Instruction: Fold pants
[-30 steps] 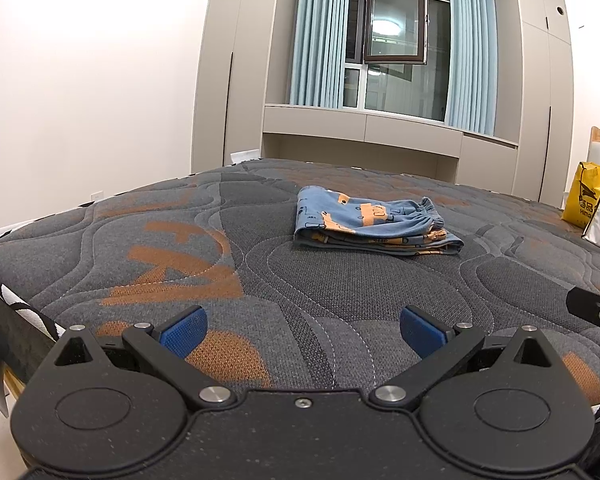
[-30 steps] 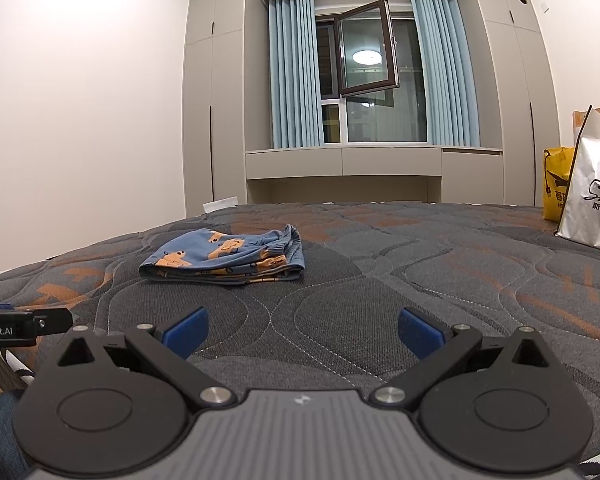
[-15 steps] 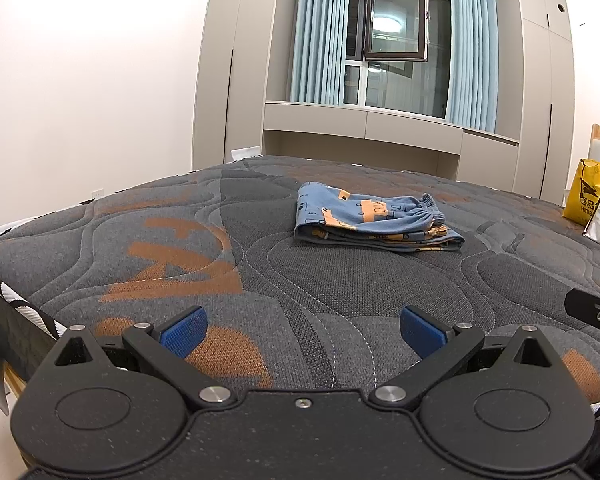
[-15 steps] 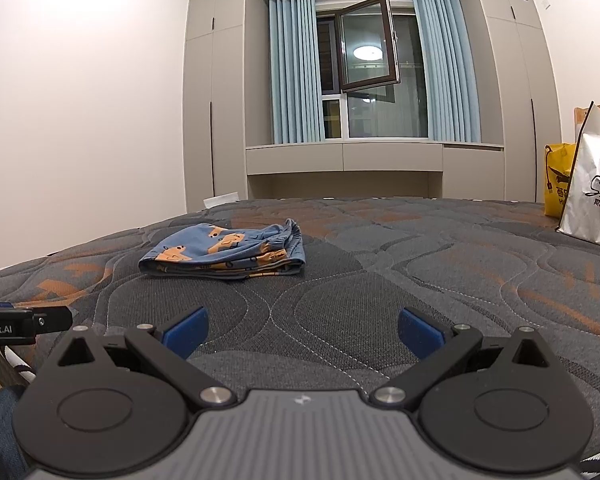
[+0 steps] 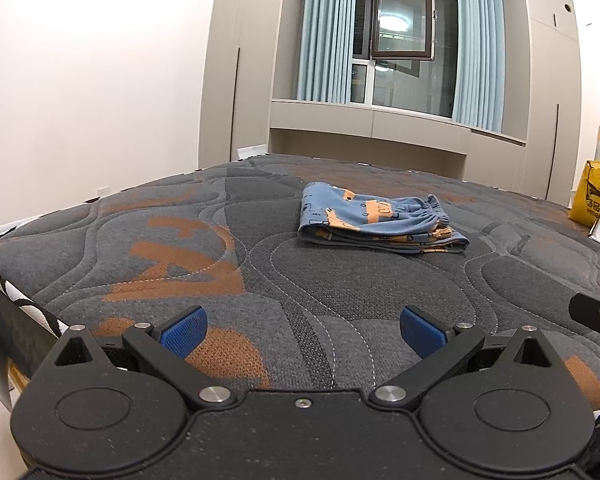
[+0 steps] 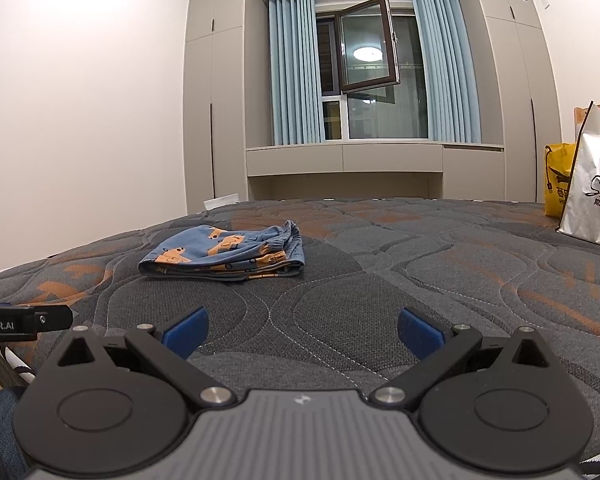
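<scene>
Blue pants with an orange print (image 5: 374, 220) lie folded in a flat stack on the grey and orange mattress (image 5: 260, 280); they also show in the right wrist view (image 6: 226, 254). My left gripper (image 5: 302, 328) is open and empty, low over the mattress's near edge, well short of the pants. My right gripper (image 6: 302, 330) is open and empty, also near the front edge, with the pants ahead to its left. Each gripper's body shows at the edge of the other's view.
A yellow bag (image 6: 558, 184) and a white shopping bag (image 6: 592, 200) stand at the mattress's right side. Wardrobes, blue curtains and an open window (image 6: 364, 80) line the far wall. The mattress's left edge (image 5: 4, 276) drops to the floor.
Both grippers have shifted slightly while staying open. The folded pants have not moved.
</scene>
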Tool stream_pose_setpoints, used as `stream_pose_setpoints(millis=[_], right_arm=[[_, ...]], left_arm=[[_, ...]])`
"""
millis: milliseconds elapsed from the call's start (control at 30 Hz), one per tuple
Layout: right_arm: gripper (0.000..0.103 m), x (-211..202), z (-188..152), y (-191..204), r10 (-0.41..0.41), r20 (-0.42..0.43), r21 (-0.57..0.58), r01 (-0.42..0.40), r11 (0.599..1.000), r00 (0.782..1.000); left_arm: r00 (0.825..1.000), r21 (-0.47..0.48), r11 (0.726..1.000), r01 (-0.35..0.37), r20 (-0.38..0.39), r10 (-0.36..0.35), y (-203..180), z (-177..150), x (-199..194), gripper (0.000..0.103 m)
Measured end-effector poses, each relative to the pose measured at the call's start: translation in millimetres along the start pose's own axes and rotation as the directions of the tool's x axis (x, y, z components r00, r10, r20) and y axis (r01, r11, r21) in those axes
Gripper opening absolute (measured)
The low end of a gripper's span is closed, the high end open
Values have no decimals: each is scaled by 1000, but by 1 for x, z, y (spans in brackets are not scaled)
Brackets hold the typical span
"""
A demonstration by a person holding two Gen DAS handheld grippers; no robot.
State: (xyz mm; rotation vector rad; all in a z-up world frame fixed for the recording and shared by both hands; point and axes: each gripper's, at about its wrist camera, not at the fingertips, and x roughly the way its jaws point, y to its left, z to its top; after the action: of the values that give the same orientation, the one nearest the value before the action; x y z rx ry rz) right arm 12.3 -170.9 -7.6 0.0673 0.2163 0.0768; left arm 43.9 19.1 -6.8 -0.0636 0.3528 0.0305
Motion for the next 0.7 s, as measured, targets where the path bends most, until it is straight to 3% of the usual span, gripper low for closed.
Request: stream_pose_setpoints(millis=[367,700], right_arm=[[103,4,6,-4,22,-4,-11,-23,1000,1000],[103,12,13,-17,54,5,-9,-54,998,999]], left_arm=[[1000,52,999,1,18,-2,-16,8,0,102],[998,109,992,-57,24,54,-39,16,3,102]])
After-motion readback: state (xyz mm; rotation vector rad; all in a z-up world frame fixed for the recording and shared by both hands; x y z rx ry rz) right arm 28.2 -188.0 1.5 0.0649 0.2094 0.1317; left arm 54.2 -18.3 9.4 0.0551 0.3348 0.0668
